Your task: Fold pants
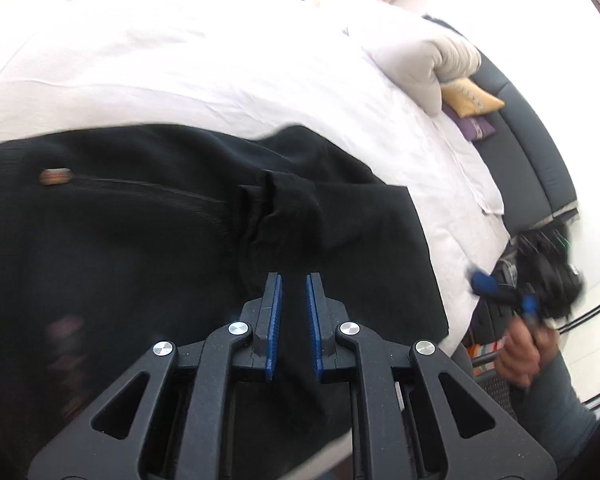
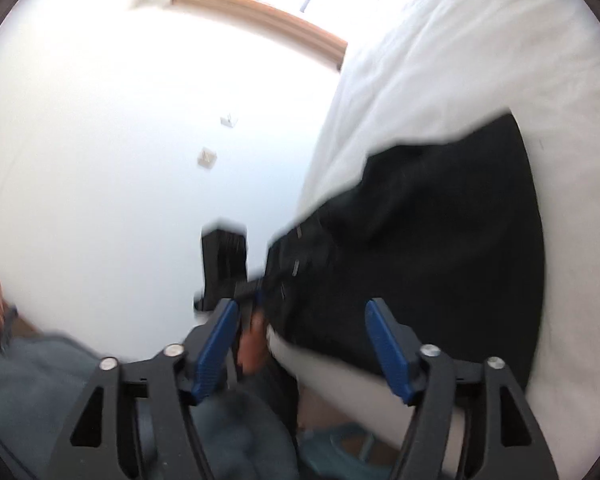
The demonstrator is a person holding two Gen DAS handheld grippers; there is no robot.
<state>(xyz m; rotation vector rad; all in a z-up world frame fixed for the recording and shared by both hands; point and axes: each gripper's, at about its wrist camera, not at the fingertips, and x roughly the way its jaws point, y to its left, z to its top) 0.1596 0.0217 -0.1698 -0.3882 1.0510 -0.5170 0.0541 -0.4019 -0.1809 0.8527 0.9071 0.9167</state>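
The black pants (image 1: 148, 240) lie across the white bed (image 1: 220, 72) near its edge. Left tongs (image 1: 293, 280) clamp a fold of them; right tongs (image 2: 300, 312) gape empty beside the bed, pillows (image 1: 428, 68) at its head.

White bed (image 1: 180, 60), grey pillow (image 1: 432, 60), yellow cushion (image 1: 470, 100)

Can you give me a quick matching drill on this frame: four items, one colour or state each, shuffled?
Items:
1. pants
2. bed sheet
3. left tongs
4. right tongs

States:
A. white
B. jaws wide apart, nothing between the pads
C. black, lying on the bed
D. nearly closed, pinching black fabric

Pairs: 1-C, 2-A, 3-D, 4-B
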